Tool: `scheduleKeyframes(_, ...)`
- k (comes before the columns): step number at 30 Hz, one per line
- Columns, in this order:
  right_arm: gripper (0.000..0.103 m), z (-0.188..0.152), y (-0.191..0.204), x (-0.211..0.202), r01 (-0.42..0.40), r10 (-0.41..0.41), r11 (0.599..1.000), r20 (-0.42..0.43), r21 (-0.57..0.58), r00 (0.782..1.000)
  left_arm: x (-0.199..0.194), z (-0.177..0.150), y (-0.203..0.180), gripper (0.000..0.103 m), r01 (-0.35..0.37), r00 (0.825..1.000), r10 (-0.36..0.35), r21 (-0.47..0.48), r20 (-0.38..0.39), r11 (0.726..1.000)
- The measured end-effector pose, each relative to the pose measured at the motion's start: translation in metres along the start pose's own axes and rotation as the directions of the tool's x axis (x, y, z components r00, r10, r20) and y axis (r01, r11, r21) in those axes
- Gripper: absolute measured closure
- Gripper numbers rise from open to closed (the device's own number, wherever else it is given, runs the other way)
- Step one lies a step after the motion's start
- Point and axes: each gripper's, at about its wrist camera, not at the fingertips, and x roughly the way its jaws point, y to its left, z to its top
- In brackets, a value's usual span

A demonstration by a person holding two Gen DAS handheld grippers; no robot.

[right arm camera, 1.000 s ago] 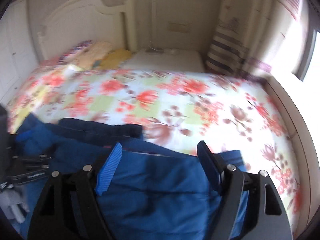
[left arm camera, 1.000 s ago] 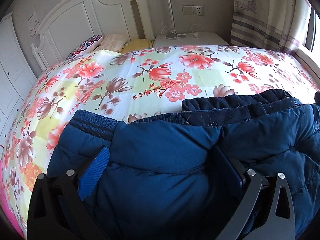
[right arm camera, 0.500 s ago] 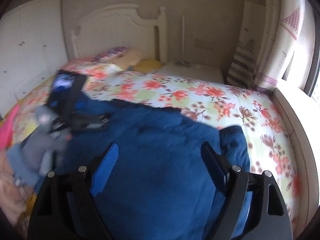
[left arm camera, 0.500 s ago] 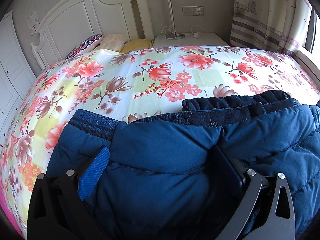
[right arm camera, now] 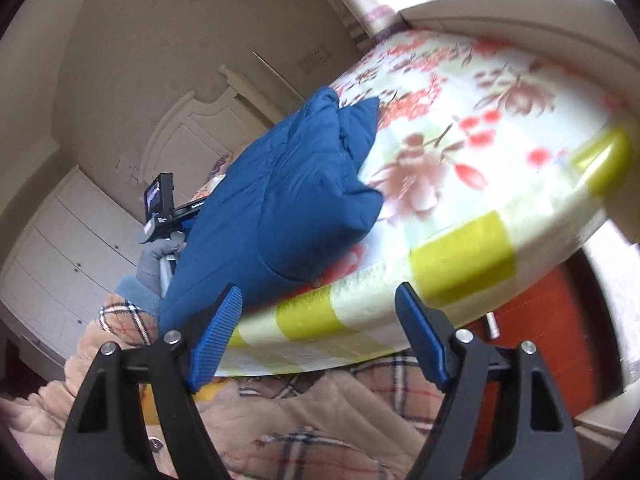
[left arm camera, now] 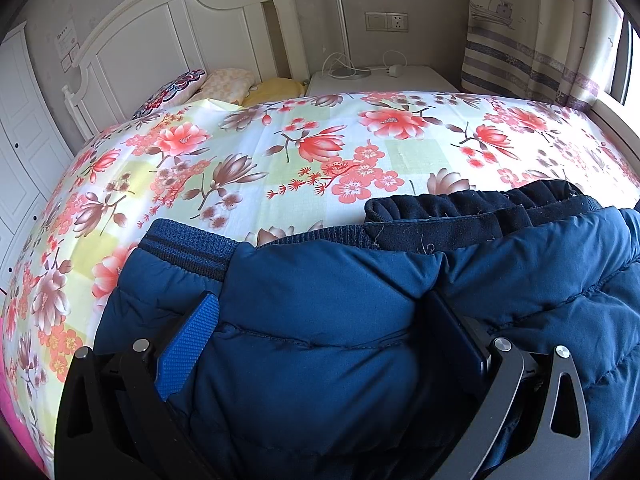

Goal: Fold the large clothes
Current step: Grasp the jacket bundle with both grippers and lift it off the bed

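Bed [left arm camera: 304, 168], floral sheet; white headboard [left arm camera: 168, 40] beyond. Blue padded jacket [left arm camera: 320, 340] on bed, bunched between left gripper [left arm camera: 320, 332] pads, clamped. Right gripper [right arm camera: 320, 320] apart, empty, jacket ahead-left.

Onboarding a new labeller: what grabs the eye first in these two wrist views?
The puffy blue jacket, bunched at the near edge of the bed, fills the left wrist view, with the left gripper pressed into its padding. Behind it spreads the loud pink-flowered bedsheet. In the tilted right wrist view, the right gripper hangs open and empty off the bed's edge.
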Motion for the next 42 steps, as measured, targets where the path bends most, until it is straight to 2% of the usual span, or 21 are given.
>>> scheduleKeyframes(5,0.024,0.018,0.026,0.049,-0.002,0.002,0.999,-0.015,-0.040,1.000,0.000,0.001,0.000,0.004,-0.003,1.000,0.003,0.000,0.002,1.000)
scheduleKeyframes(6,0.022,0.022,0.033,0.057,0.030,-0.030,0.999,-0.004,-0.036,1.000,0.000,0.000,0.000,0.004,-0.005,1.000,0.005,0.001,0.003,1.000)
scheduleKeyframes(7,0.013,0.025,0.045,0.064,0.089,-0.089,0.996,0.010,-0.022,0.996,0.000,0.001,0.001,0.004,-0.006,1.000,0.006,0.000,0.004,1.000)
scheduleKeyframes(9,0.011,0.030,0.060,0.079,0.111,-0.111,0.993,0.008,-0.031,0.994,0.000,0.001,0.000,0.004,-0.011,1.000,0.011,0.005,0.002,1.000)
scheduleKeyframes(10,0.013,0.032,0.064,0.084,0.135,-0.135,0.991,0.022,-0.015,0.991,-0.001,0.001,0.000,0.004,-0.013,1.000,0.013,0.004,0.003,1.000)
scheduleKeyframes(12,0.028,0.033,0.060,0.088,0.126,-0.128,0.991,0.039,0.045,0.991,-0.003,0.002,-0.002,0.004,-0.029,1.000,0.029,0.014,0.010,0.999)
scheduleKeyframes(14,0.060,0.033,0.046,0.085,0.034,-0.044,0.992,0.082,0.119,0.996,-0.006,0.003,-0.006,0.004,-0.045,0.999,0.045,0.028,0.009,0.999)
scheduleKeyframes(16,0.069,0.031,0.047,0.079,0.008,-0.019,0.994,0.100,0.107,0.995,-0.013,0.006,-0.004,0.004,-0.041,0.999,0.041,0.027,0.014,0.999)
scheduleKeyframes(19,0.071,0.024,0.059,0.072,0.019,-0.024,0.999,0.124,0.037,0.992,-0.045,0.002,0.000,0.004,-0.041,0.996,0.041,-0.001,0.080,0.999)
scheduleKeyframes(20,0.071,0.023,0.062,0.070,0.018,-0.021,0.999,0.128,0.030,0.992,-0.066,-0.003,-0.002,0.004,-0.015,0.994,0.014,0.013,0.113,1.000)
scheduleKeyframes(23,0.072,0.021,0.071,0.067,0.035,-0.033,0.999,0.146,-0.009,0.989,-0.109,-0.029,-0.016,0.004,0.024,0.984,-0.042,0.106,0.173,0.994)
scheduleKeyframes(25,0.072,0.020,0.079,0.065,0.050,-0.044,0.998,0.162,-0.034,0.986,-0.120,-0.060,-0.036,0.004,0.026,0.984,-0.059,0.191,0.170,0.981)
scheduleKeyframes(27,0.072,0.017,0.091,0.060,0.061,-0.047,0.996,0.183,-0.070,0.982,-0.111,-0.090,-0.056,0.004,-0.008,0.991,-0.029,0.277,0.128,0.961)
scheduleKeyframes(29,0.072,0.010,0.114,0.051,0.109,-0.070,0.980,0.225,-0.165,0.972,-0.116,-0.111,-0.055,0.004,-0.067,0.982,0.018,0.262,0.186,0.963)
scheduleKeyframes(31,0.072,0.011,0.143,0.045,0.150,-0.078,0.954,0.269,-0.258,0.960,-0.125,-0.119,-0.040,0.004,0.023,0.989,-0.054,0.210,0.141,0.977)
scheduleKeyframes(32,0.072,0.013,0.155,0.044,0.167,-0.080,0.941,0.286,-0.296,0.955,-0.135,-0.126,-0.028,0.004,0.104,0.982,-0.131,0.189,0.135,0.976)
scheduleKeyframes(34,0.072,0.014,0.189,0.048,0.211,-0.078,0.893,0.325,-0.397,0.942,-0.156,-0.140,0.000,0.004,0.181,0.963,-0.209,0.166,0.169,0.969)
scheduleKeyframes(37,0.072,0.004,0.257,0.066,0.271,-0.052,0.772,0.367,-0.576,0.929,-0.180,-0.149,0.063,0.004,0.190,0.947,-0.191,0.029,0.256,0.981)
scheduleKeyframes(38,0.072,-0.008,0.290,0.081,0.298,-0.040,0.691,0.376,-0.659,0.926,-0.189,-0.152,0.097,0.004,0.161,0.946,-0.138,-0.056,0.294,0.985)
scheduleKeyframes(40,0.072,-0.025,0.330,0.106,0.317,-0.026,0.583,0.373,-0.748,0.928,-0.210,-0.157,0.165,0.004,0.089,0.934,-0.003,-0.224,0.358,0.971)
scheduleKeyframes(42,0.072,-0.065,0.378,0.147,0.316,-0.024,0.412,0.337,-0.855,0.941,-0.227,-0.164,0.211,0.004,0.059,0.920,0.076,-0.328,0.385,0.943)
